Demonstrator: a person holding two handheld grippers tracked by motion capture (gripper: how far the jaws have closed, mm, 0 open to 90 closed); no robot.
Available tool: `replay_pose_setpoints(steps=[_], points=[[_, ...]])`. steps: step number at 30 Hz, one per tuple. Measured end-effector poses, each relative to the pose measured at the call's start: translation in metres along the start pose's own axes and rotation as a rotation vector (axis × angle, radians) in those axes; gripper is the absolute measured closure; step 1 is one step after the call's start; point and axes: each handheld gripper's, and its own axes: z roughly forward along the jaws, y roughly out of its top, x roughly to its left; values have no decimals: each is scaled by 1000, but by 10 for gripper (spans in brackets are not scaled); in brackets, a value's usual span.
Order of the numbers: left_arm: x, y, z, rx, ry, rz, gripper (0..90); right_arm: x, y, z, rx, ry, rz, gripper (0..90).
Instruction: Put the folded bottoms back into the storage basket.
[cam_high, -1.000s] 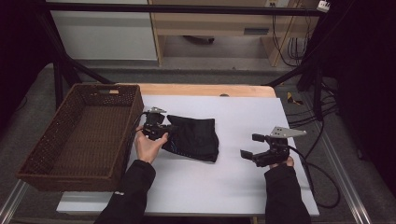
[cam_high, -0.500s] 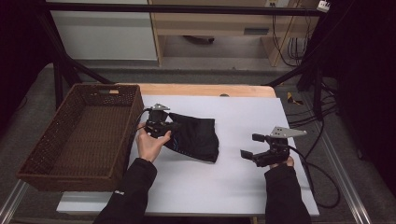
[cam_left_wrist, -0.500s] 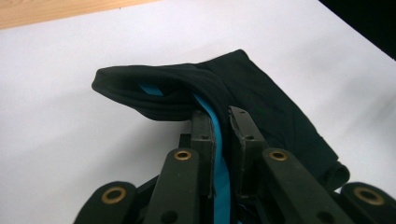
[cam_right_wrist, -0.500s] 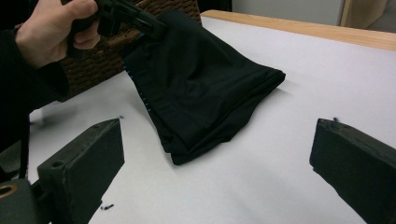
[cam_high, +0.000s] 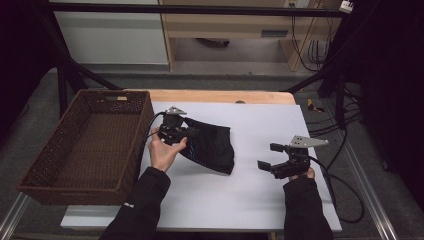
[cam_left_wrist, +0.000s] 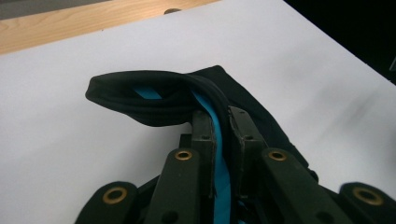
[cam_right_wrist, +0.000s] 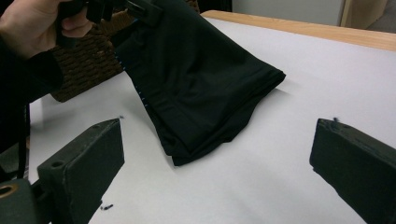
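Note:
A black folded garment (cam_high: 212, 146) with a blue inner strip lies on the white table, its left end raised. My left gripper (cam_high: 192, 131) is shut on that raised edge; in the left gripper view the jaws pinch black cloth (cam_left_wrist: 154, 100) and the blue strip (cam_left_wrist: 219, 154). In the right gripper view the garment (cam_right_wrist: 196, 79) hangs from the other hand at top left and drapes onto the table. My right gripper (cam_high: 267, 156) rests on the table right of the garment, open, with nothing between its wide-apart fingers (cam_right_wrist: 81, 163).
A brown wicker basket (cam_high: 45, 160) stands at the table's left edge, close beside my left hand. The white tabletop (cam_high: 250, 205) has a wooden strip (cam_high: 220, 96) along its far edge. Cables trail off the right side.
My left gripper has shifted a little to the right and lifted the garment's left edge slightly. The right gripper has stayed where it was.

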Motion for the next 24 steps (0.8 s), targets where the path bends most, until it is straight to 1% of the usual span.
replay_pose_setpoints(steps=[10, 17, 24], points=[[-12, 10, -5, -8, -8, 28, 822, 0, 0, 0, -2, -1, -3, 31], [-20, 16, -15, -23, -10, 46, 824, 0, 0, 0, -1, -1, -2, 31], [-31, 24, -26, -33, -6, 82, 825, 0, 0, 0, -2, 0, -4, 31]])
